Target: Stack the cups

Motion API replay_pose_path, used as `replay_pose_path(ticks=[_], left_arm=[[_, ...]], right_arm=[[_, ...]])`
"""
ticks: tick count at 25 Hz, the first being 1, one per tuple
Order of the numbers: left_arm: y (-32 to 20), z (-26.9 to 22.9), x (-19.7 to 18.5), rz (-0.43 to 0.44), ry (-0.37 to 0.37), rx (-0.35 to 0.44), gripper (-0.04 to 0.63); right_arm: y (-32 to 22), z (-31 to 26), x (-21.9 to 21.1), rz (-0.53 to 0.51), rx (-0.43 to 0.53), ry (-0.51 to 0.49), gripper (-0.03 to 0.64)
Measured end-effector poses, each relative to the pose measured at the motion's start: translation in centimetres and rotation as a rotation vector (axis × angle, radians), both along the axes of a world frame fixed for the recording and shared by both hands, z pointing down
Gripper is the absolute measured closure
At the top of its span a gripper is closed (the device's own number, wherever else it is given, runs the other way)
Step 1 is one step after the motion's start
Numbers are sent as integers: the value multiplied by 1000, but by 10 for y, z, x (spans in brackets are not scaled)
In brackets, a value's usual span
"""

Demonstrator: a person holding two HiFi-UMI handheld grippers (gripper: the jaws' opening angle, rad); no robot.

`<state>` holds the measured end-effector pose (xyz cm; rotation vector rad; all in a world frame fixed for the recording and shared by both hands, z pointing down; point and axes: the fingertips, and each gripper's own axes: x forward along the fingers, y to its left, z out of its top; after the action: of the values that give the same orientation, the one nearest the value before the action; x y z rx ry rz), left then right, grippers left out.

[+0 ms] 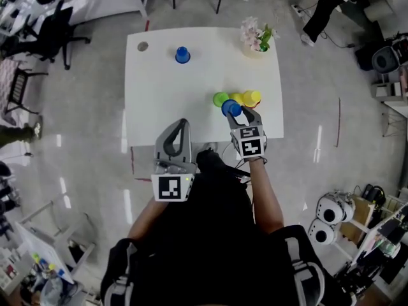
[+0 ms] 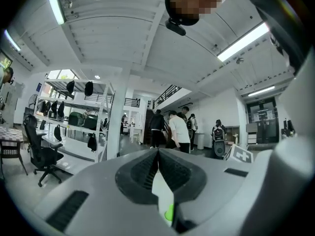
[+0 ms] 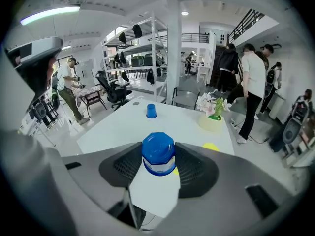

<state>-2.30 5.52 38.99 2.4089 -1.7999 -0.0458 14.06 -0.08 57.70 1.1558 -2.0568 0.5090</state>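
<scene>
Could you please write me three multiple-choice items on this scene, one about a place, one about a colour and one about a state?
1. Where on the table does the flower pot stand?
A. far right corner
B. near left corner
C. dead centre

2. What colour is the cup between the right gripper's jaws?
A. green
B. blue
C. yellow

3. How do the left gripper's jaws stand?
A. together, empty
B. wide apart
C. closed on a cup

Answers:
1 A: the head view shows the flower pot at the far right corner.
2 B: the jaws clamp a blue cup.
3 A: its pads meet with nothing between.
</scene>
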Motion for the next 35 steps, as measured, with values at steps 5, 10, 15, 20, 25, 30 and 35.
replay_pose_path(ticks=[5, 10, 15, 20, 25, 30, 35], left_arm=[[-15, -1, 15, -31, -24, -15, 574], [-29, -2, 20, -32, -22, -17, 574], [-49, 1, 15, 19, -30, -22, 574], [-72, 1, 20, 108, -27, -16, 574], [-89, -2, 22, 146, -3, -17, 574], [-100, 2, 24, 174, -6, -22, 574], [-106, 4, 25, 174, -4, -29, 574]], right_arm=[[-16, 5, 16, -24, -21, -2, 391], [-28, 18, 16, -26, -50, 11, 391], [-44, 29, 11, 2, -71, 26, 391], [-52, 43, 16, 60, -109, 38, 391], [-61, 52, 13, 95, -127, 47, 391], [-65, 61, 18, 119, -146, 60, 391], [-67, 63, 23, 127, -149, 56, 391]])
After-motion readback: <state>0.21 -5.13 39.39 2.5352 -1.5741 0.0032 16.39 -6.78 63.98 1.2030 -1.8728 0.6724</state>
